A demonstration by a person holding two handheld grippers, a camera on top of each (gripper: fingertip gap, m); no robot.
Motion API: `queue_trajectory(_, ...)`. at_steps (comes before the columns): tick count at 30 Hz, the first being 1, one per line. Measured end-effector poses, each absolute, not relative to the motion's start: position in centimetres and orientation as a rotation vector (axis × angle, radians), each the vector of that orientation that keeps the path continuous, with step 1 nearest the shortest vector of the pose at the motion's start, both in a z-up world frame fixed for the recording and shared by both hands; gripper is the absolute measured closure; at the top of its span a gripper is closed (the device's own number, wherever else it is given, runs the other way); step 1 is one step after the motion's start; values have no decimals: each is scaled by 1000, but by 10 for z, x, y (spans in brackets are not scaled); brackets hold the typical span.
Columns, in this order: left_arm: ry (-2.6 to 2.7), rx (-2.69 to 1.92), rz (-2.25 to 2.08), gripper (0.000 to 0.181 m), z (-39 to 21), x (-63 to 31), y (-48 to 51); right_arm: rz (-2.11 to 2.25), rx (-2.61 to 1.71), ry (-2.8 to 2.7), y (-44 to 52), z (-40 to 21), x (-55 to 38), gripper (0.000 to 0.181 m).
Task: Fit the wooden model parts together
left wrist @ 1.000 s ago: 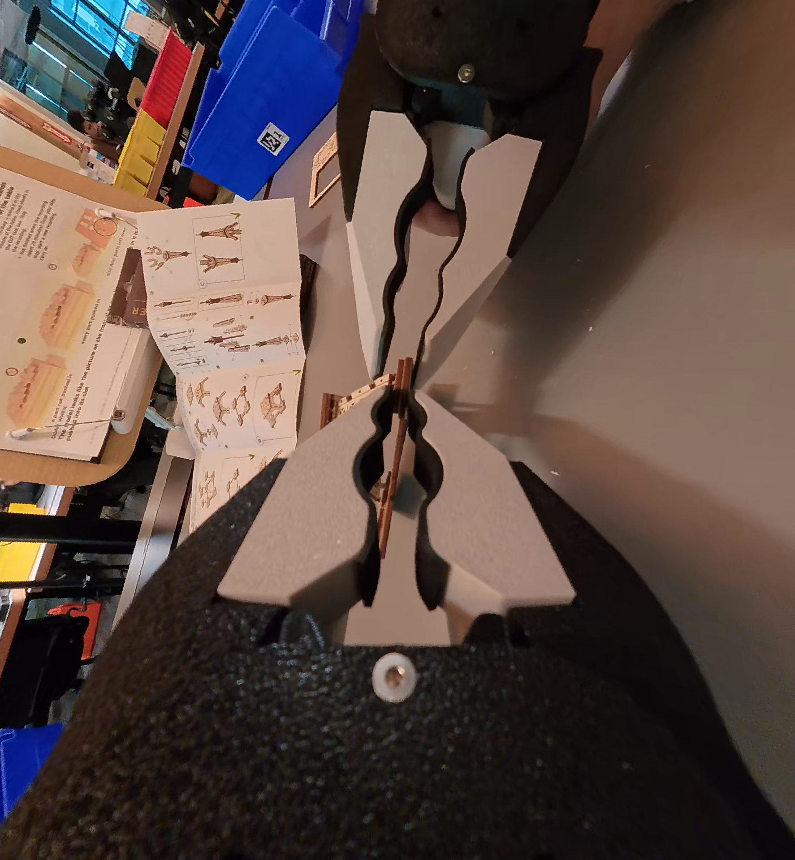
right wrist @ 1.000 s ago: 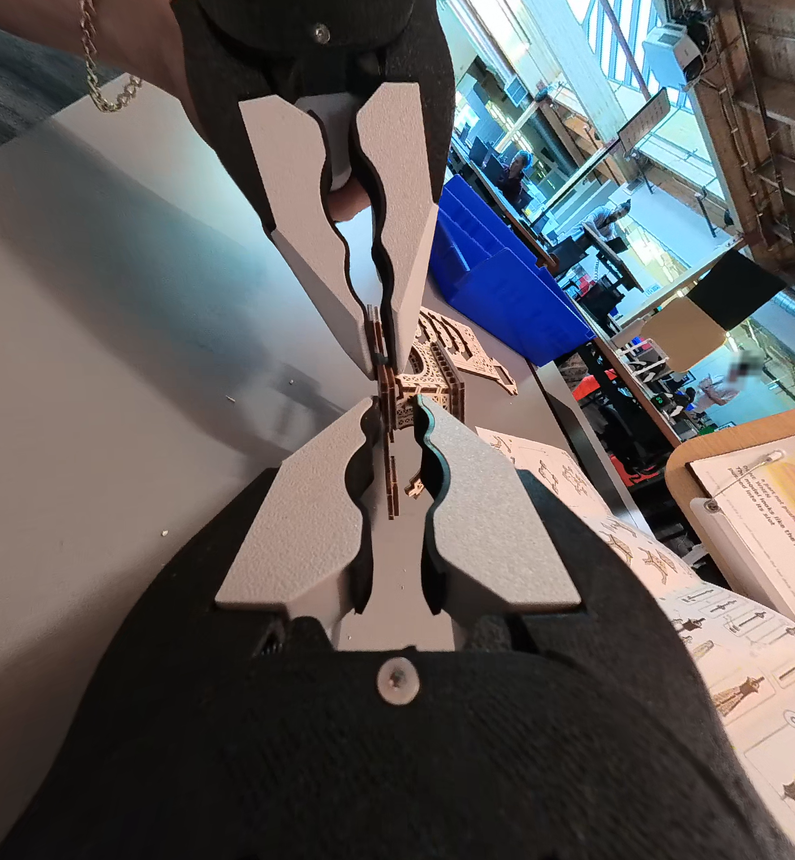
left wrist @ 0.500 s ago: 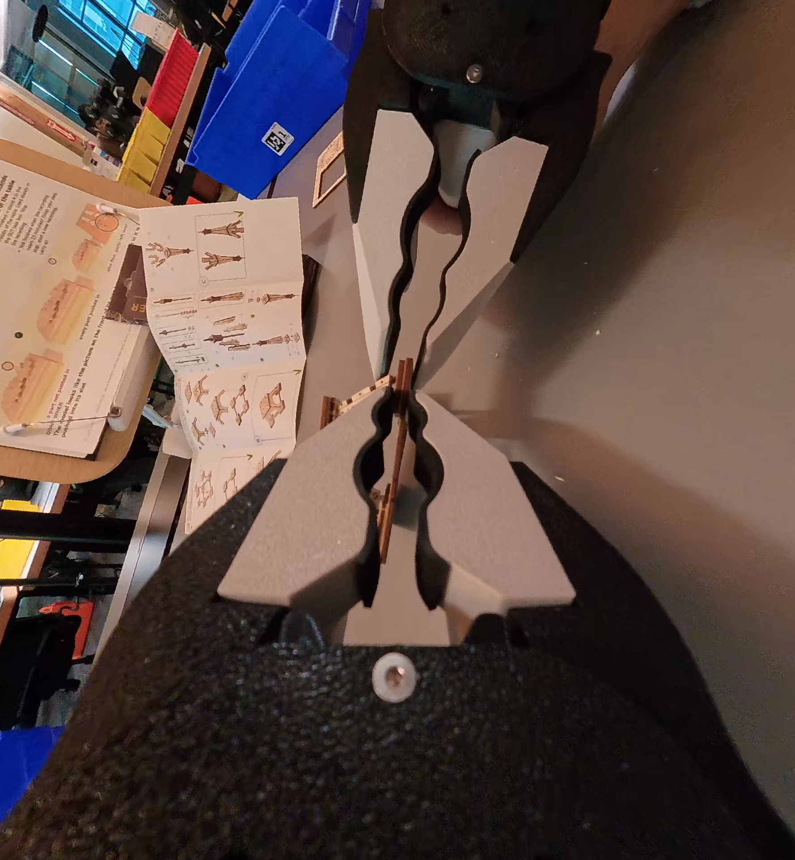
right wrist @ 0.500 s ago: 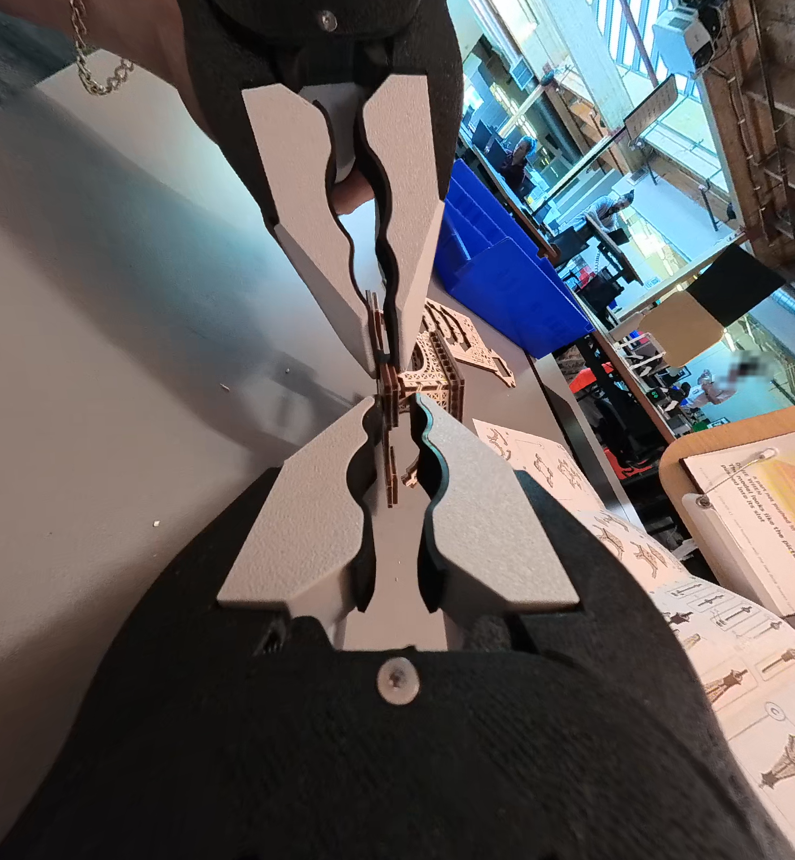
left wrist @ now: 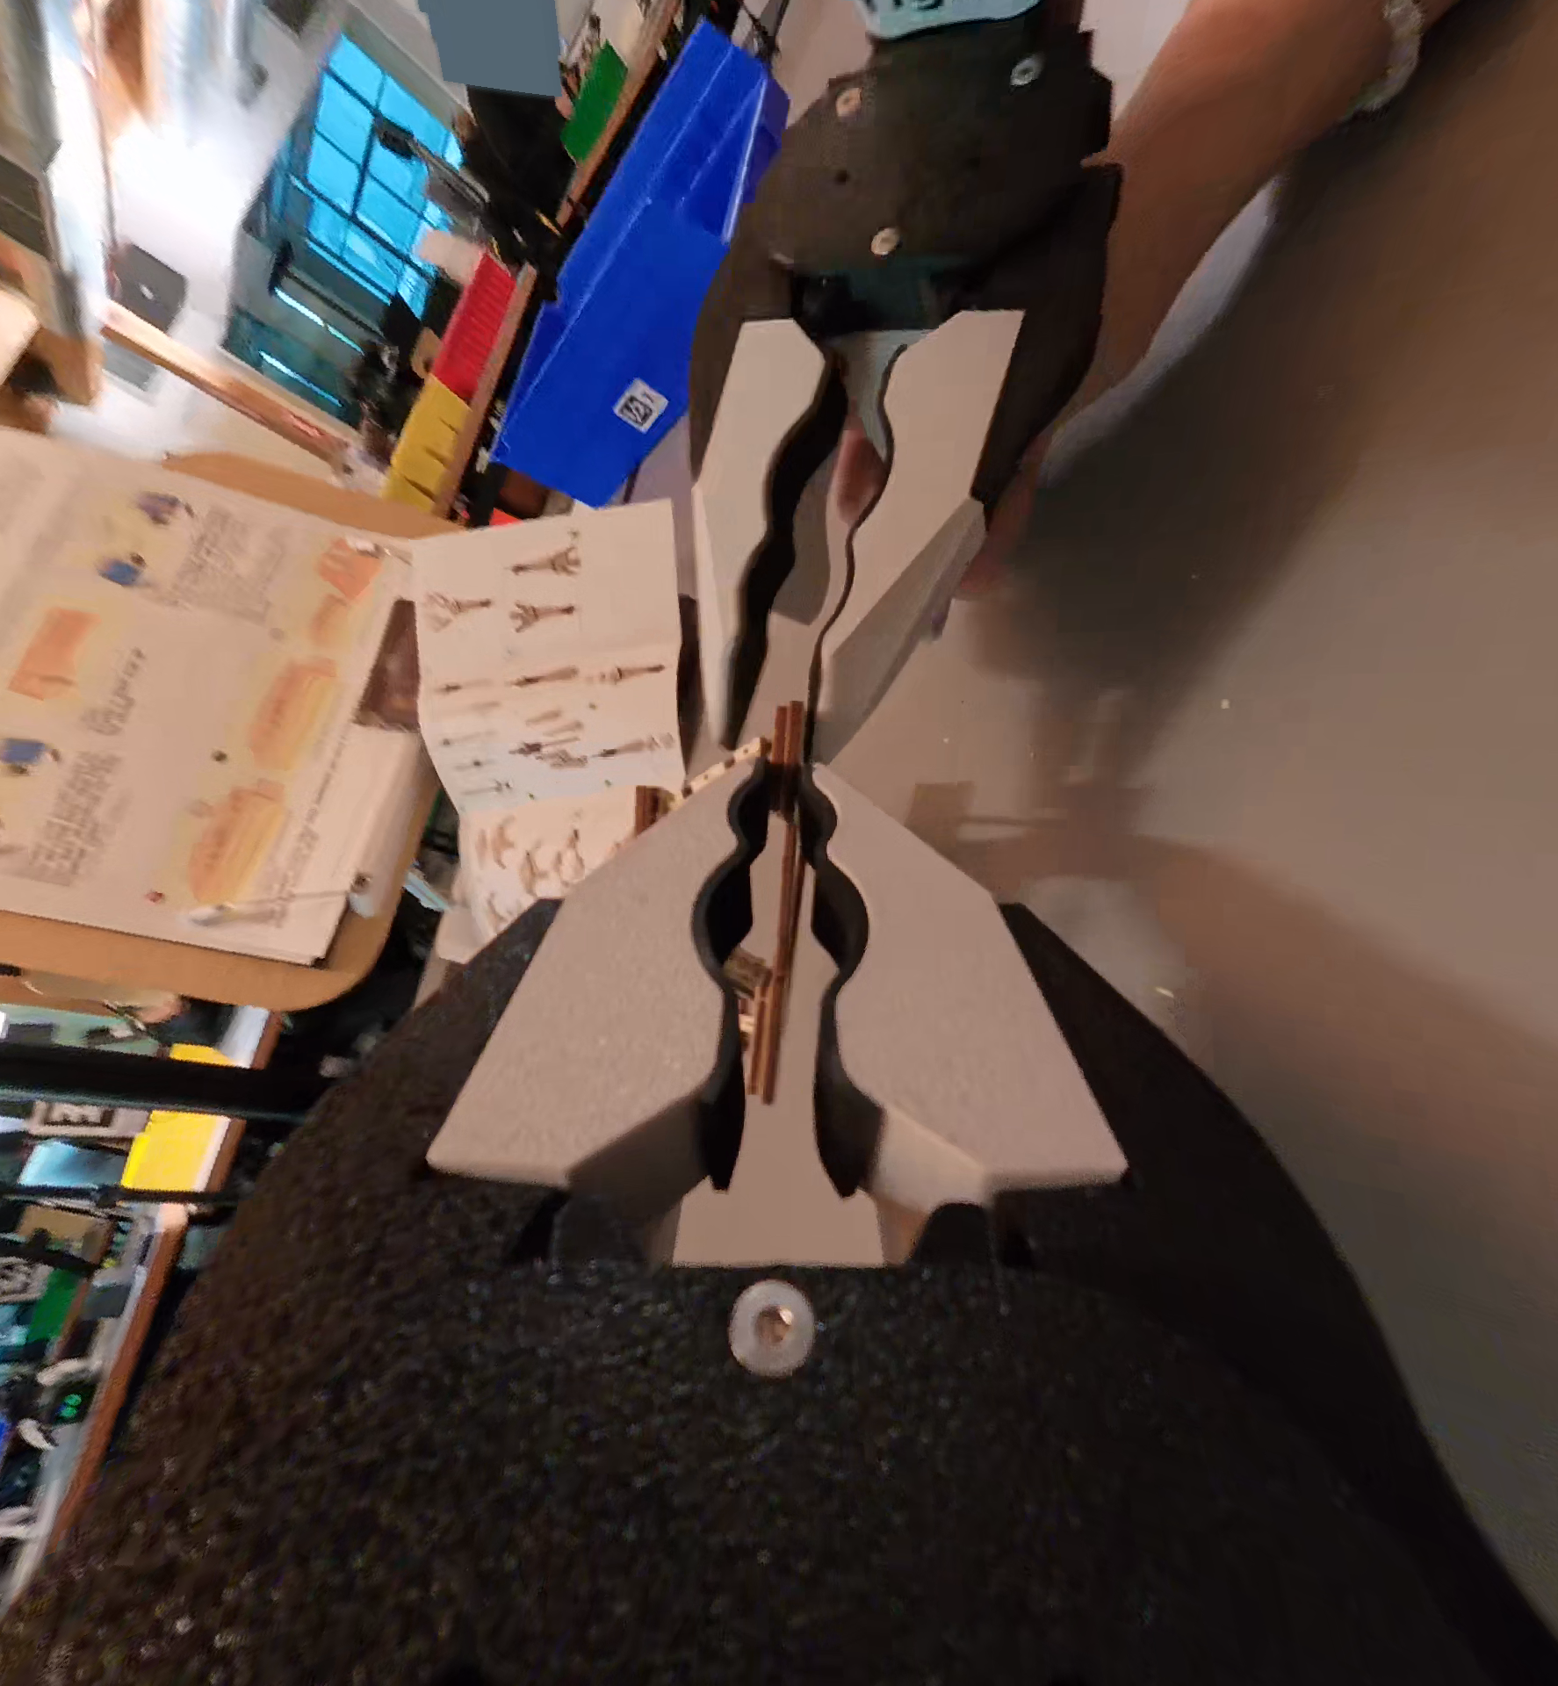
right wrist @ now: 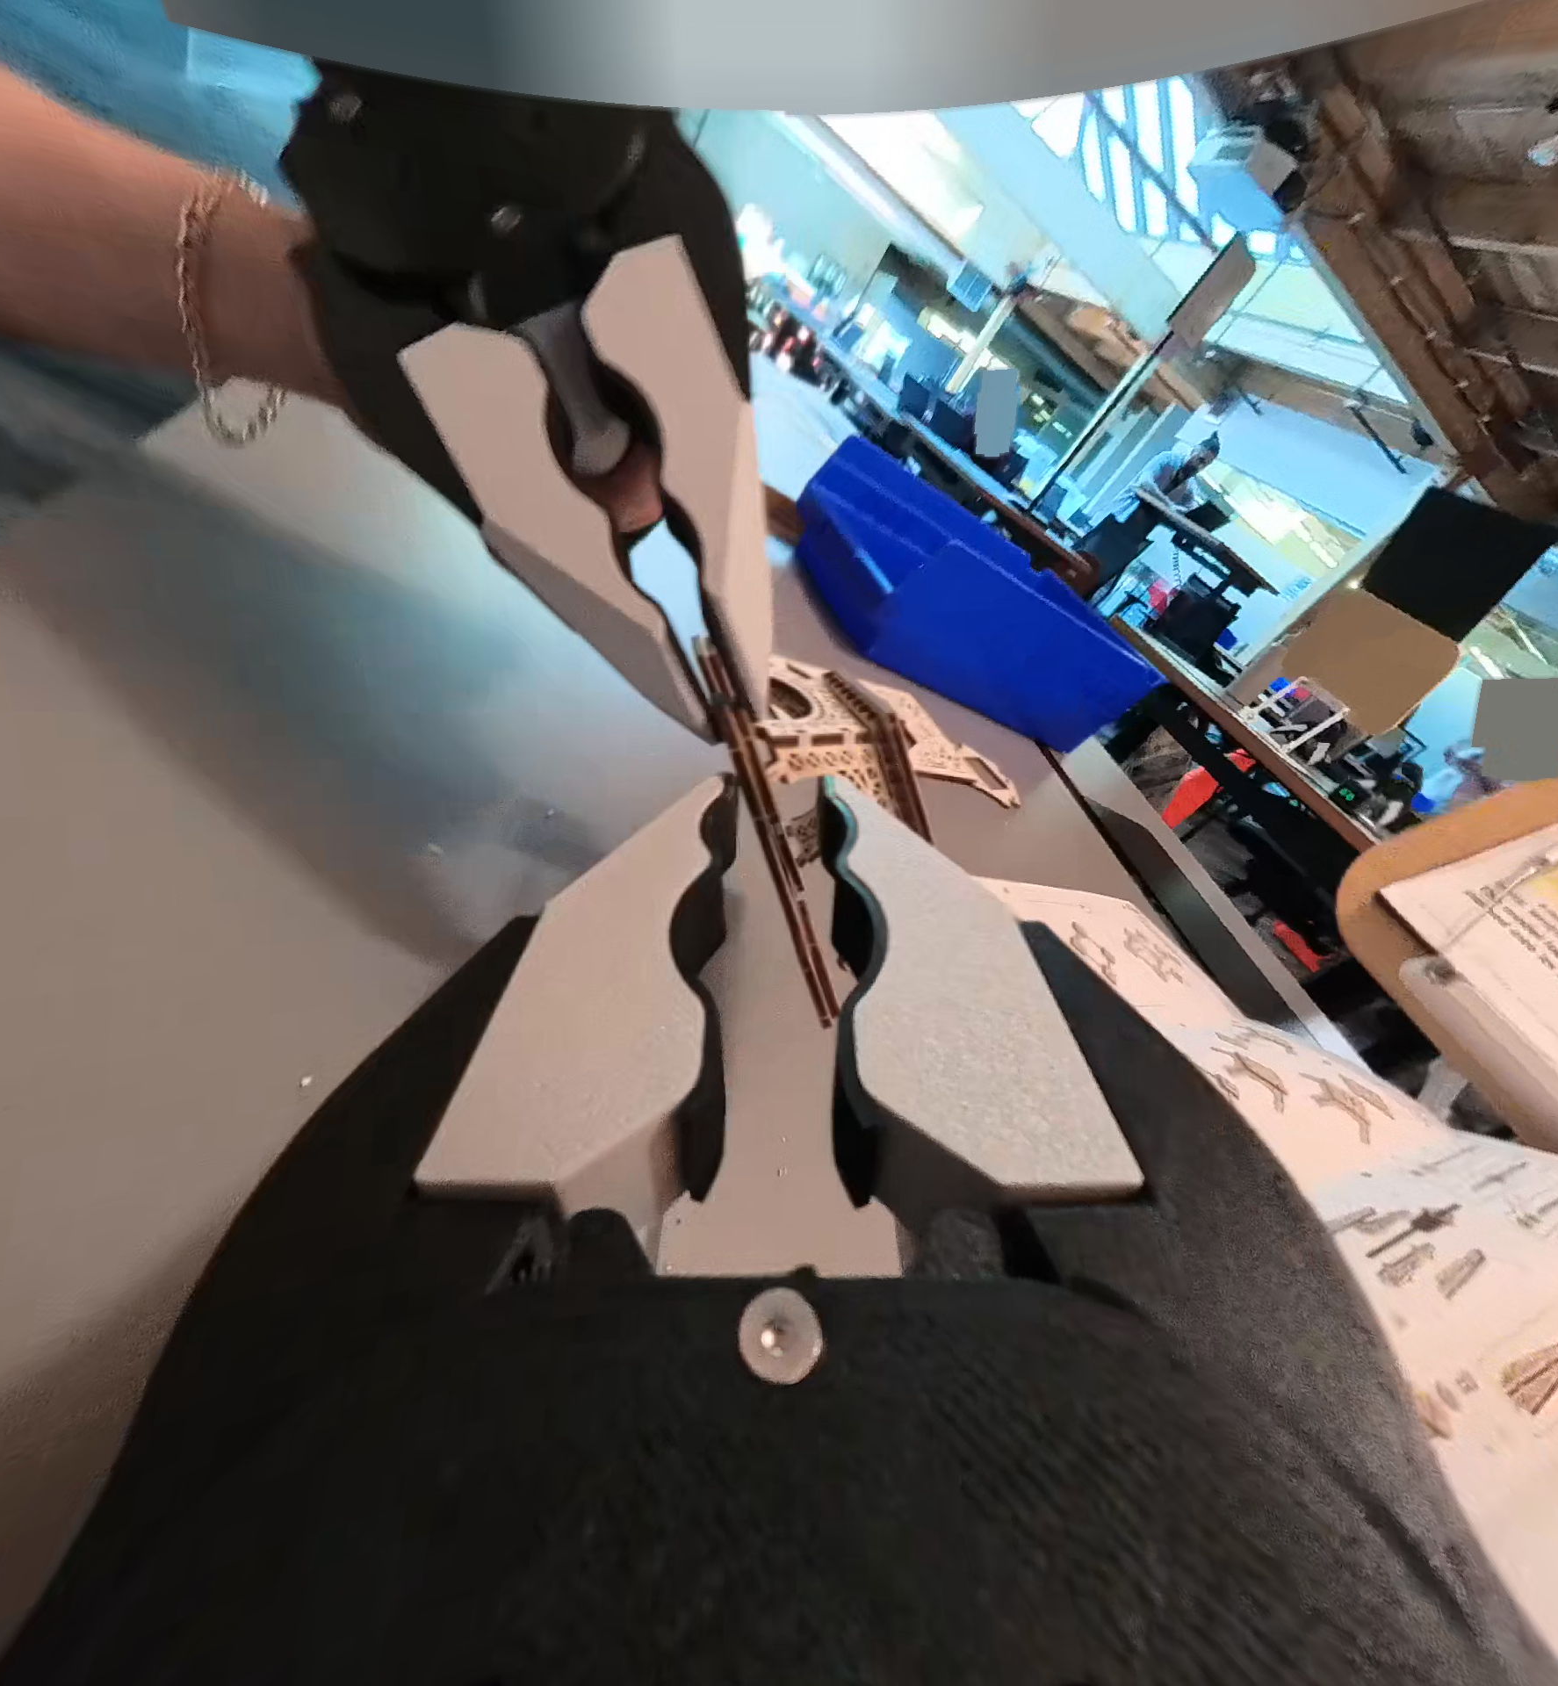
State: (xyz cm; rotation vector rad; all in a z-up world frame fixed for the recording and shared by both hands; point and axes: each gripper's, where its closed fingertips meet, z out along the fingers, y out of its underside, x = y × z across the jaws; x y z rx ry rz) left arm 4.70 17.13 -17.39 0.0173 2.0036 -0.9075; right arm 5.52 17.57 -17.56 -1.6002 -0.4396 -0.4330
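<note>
**Wooden strips pinched between two grippers above tabletop**

Left wrist view: left gripper (left wrist: 783, 785) fingers closed on thin wooden strips (left wrist: 780, 912); right gripper (left wrist: 771, 730) opposite, tip to tip.

Right wrist view: right gripper (right wrist: 775, 794) fingers slightly parted, strips (right wrist: 780, 876) slanting loosely between; wooden tower model (right wrist: 857, 739) on grey tabletop (right wrist: 210, 821) behind.

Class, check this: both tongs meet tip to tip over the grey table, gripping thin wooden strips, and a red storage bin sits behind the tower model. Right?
Not quite: the storage bin behind the tower model is blue, as the right wrist view shows. The rest stands.
</note>
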Motion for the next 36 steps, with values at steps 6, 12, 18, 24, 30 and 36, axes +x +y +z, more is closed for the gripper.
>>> queue_trajectory(6,1995,79,-952,179,-179,48,163,-640,-1623,-592,169,-186,57,171)
queue_trajectory(12,1973,51,-1012,178,-175,49,165,-823,-1613,-654,167,-181,57,176)
queue_trajectory(18,2016,-20,-860,177,-187,56,171,-976,-1699,-693,168,-189,63,177)
queue_trajectory(24,2017,-77,-674,167,-193,62,179,-1010,-1798,-665,169,-198,69,178)
queue_trajectory(30,2018,-33,-584,164,-190,52,166,-1014,-1881,-653,171,-207,72,178)
queue_trajectory(36,2015,0,-447,178,-195,57,163,-1024,-1884,-665,171,-207,69,178)
